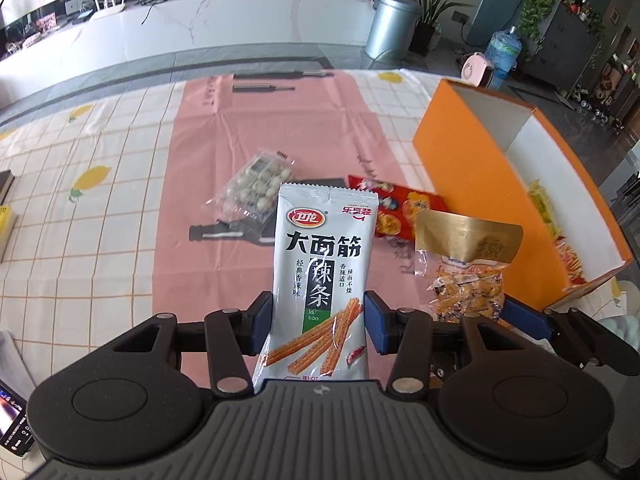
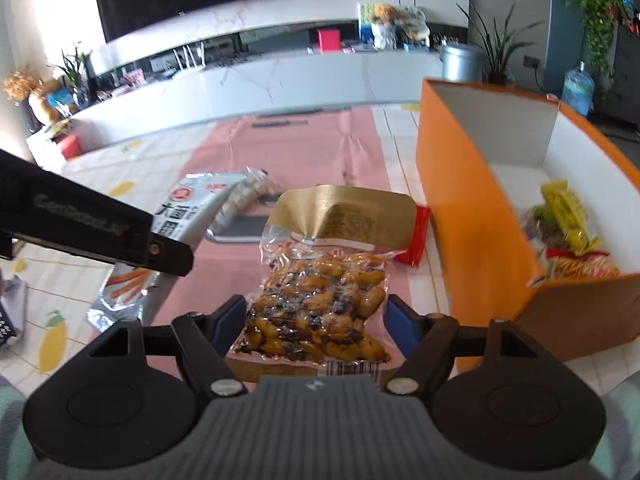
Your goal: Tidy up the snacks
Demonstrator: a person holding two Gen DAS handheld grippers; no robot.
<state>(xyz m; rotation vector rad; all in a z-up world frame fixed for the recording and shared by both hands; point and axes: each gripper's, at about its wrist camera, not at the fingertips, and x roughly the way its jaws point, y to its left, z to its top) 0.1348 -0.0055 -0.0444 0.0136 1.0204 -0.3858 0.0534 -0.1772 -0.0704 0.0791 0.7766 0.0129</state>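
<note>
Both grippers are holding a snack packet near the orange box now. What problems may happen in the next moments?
1. The right gripper holds the gold-topped peanut bag only by its edges; the slick, soft film might slip out.
2. The left gripper pinches the grey spicy-strip packet low down, so its tall top may flop or catch the orange box wall.
3. The grippers are close together; heading to the box at once, they may collide.

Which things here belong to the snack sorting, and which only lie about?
Belong:
- latiao pack, in left gripper
- peanut bag, in right gripper
- clear pack
- red pack
- orange box

Lying about:
- metal bars
- books
- bin
</note>
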